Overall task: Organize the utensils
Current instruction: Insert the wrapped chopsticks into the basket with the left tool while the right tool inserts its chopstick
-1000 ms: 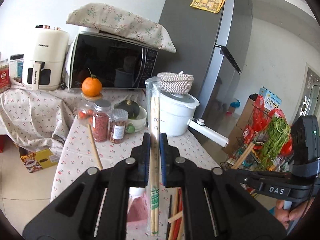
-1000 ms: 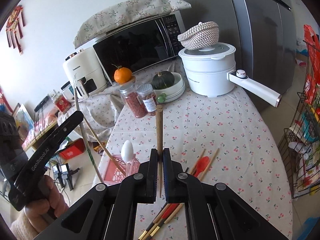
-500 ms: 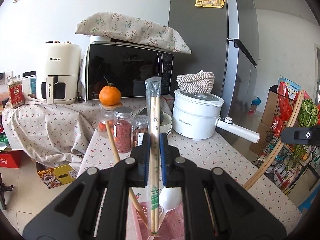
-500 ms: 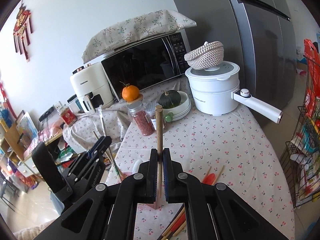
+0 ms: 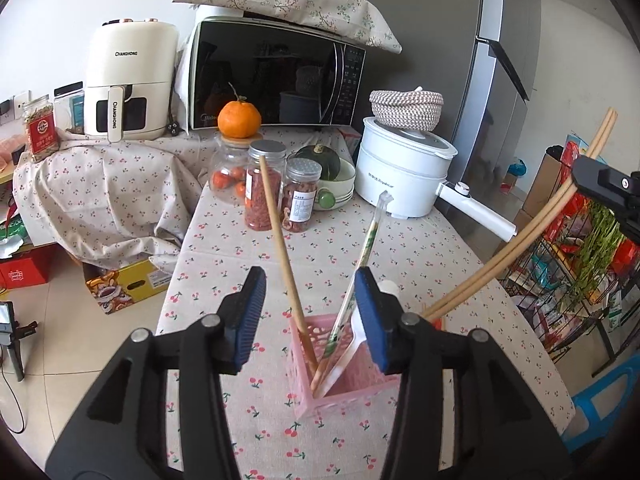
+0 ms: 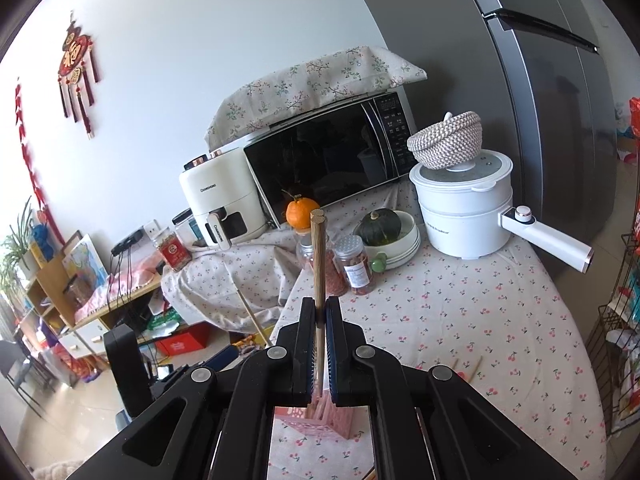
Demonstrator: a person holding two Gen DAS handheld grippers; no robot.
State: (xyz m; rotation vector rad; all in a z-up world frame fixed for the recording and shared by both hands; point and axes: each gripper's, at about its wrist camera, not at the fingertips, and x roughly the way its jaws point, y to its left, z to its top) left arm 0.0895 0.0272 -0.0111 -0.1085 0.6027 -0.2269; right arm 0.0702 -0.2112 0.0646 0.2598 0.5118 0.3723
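The left gripper [image 5: 310, 314] was built of matte black plastic — two broad, angular arms with triangular cut-outs, each jointed by round silver screws. Its fingers [image 5: 251, 318] carried flat blue pads with a fine ribbed texture. The right gripper [image 6: 320, 350] matched it: the same black linkage, the same silver screw heads set in pairs along each side, dark blue pads lining the inner faces of its fingers [image 6: 333, 344]. Seen from the left wrist camera, the right unit showed a black boxy body with one small silver screw.
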